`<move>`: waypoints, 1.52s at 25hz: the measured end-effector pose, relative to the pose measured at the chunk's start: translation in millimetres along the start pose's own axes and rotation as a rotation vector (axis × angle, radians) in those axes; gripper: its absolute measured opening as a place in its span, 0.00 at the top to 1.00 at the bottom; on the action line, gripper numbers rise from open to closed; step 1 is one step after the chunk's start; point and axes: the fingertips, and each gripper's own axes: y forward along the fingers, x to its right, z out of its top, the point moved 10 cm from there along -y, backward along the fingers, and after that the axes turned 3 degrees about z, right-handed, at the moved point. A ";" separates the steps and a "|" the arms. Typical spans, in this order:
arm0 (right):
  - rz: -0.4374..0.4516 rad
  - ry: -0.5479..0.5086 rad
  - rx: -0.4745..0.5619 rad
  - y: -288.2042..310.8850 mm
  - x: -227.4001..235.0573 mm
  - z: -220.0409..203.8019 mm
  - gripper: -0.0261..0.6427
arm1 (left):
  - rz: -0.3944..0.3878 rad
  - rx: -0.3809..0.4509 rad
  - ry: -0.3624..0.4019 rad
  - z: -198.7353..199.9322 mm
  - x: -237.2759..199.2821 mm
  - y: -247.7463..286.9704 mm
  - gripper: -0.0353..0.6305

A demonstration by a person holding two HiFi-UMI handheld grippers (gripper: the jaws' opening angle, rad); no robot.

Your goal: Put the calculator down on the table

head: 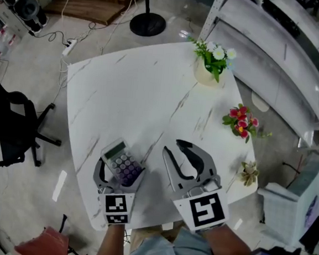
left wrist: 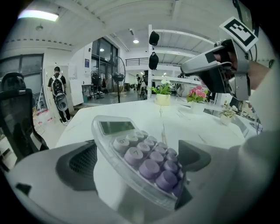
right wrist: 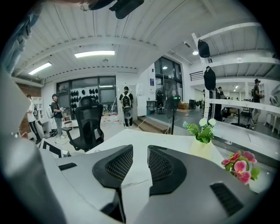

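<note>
Setting: workshop room with a pale floor. A white marble-patterned table (head: 151, 90) stands in the middle and a metal shelving rack (head: 277, 51) runs along one side.

Item 1: calculator (head: 122, 161), clear casing, purple round keys, display end pointing away from the person. It lies face up on the table near the person's edge.

Item 2: left gripper (head: 120, 168), jaws spread wide either side of the calculator. The left gripper view shows bare table between the left pad and the casing. The right pad sits at the calculator's near corner, and whether they touch cannot be told.

Item 3: right gripper (head: 174, 149), just right of the calculator and over the table. Its jaws are a narrow gap apart with nothing between them.

Item 4: pot of white flowers (head: 212, 65), well beyond the calculator at the far right edge.

Item 5: pink flowers (head: 240, 121), right of the calculator at the table's edge.

Item 6: small plant (head: 249, 173), further right of the calculator.

Item 7: black office chair (head: 21, 123), on the floor well left of the calculator.
</note>
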 end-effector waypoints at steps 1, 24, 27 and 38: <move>-0.001 0.001 -0.001 0.7 0.4 0.1 0.78 | 0.010 -0.002 -0.001 0.3 -1.5 -0.5 0.11; 0.019 -0.019 0.069 -11.5 -9.6 20.0 0.78 | 0.081 0.182 -0.107 54.6 -10.4 -51.7 0.12; 0.016 -0.033 0.116 -23.6 -12.7 35.7 0.78 | 0.099 0.297 -0.118 89.5 -9.0 -77.7 0.12; -0.016 -0.092 0.368 -68.8 -23.5 108.3 0.80 | 0.145 0.661 -0.044 196.1 7.7 -167.8 0.72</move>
